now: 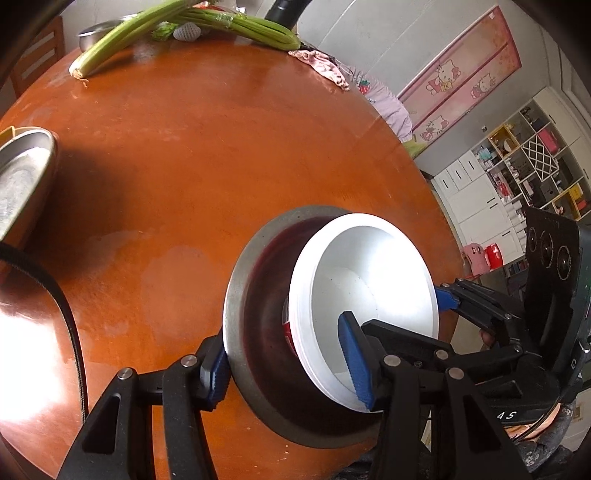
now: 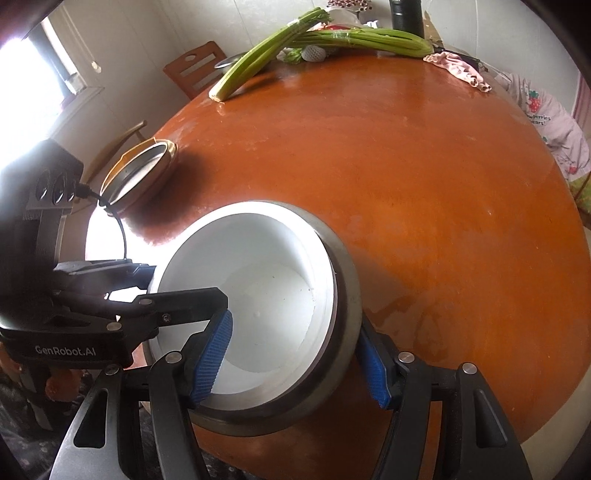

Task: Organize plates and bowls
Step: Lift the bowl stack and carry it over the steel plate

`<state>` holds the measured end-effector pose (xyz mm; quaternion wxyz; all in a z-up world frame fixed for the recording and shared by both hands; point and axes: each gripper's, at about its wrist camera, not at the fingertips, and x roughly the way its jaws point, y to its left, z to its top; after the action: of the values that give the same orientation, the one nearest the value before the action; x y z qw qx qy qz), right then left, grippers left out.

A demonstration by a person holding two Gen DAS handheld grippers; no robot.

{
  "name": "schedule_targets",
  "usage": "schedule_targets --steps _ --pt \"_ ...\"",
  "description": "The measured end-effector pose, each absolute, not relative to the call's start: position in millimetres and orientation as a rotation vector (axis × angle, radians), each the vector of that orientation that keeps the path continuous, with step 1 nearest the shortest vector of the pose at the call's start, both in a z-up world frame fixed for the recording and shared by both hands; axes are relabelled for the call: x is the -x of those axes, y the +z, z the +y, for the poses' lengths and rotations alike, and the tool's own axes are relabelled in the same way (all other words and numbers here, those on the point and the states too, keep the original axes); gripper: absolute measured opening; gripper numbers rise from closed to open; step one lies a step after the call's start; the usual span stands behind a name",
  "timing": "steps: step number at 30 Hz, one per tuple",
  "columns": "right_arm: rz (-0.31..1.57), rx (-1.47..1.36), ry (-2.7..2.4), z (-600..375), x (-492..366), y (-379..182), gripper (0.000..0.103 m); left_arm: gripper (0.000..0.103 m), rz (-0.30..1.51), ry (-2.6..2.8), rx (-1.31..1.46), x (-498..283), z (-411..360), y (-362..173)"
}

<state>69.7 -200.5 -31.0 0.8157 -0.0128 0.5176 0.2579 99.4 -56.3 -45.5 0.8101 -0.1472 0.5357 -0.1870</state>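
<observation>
I take the steel bowl [image 1: 258, 314] as my landmark: it sits at the near edge of the round orange counter [image 1: 221, 147], and the white bowl [image 1: 369, 280] rests inside it, tilted in the left wrist view so its rim rises above the steel rim on the side toward my right claw.

My left claw [image 1: 291, 363] is spread wide across the bowls. One blue pad touches the outer steel rim and the other lies inside the white bowl against its wall, so both bowls sit between the fingers; I cannot tell how firmly they are squeezed.

My right claw [image 2: 299, 356] straddles the same pair from its own side, also spread wide. One blue pad reaches into the white bowl; the other sits outside the steel rim, just beside or touching it, and I cannot tell which.

Well apart from the steel bowl, near the counter's left edge, lies a shallow metal pan [image 2: 138, 173]. Across the counter from the bowl, at the far edge, lie long celery stalks [image 2: 295, 40], with a small metal basin [image 1: 98, 33] beside their pale ends and a pink cloth [image 2: 458, 70] near their leafy ends.
</observation>
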Motion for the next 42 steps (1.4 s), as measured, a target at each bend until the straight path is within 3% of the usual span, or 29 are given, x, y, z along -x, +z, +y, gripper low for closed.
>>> schedule_targets --steps 25,42 --pt "0.931 0.193 0.849 -20.5 -130.0 41.5 0.068 0.053 0.920 -0.086 0.401 -96.9 116.9 32.6" --pt "1.024 0.217 0.939 51.1 -177.0 10.7 0.068 0.052 0.962 0.012 0.449 -121.7 176.2 1.3"
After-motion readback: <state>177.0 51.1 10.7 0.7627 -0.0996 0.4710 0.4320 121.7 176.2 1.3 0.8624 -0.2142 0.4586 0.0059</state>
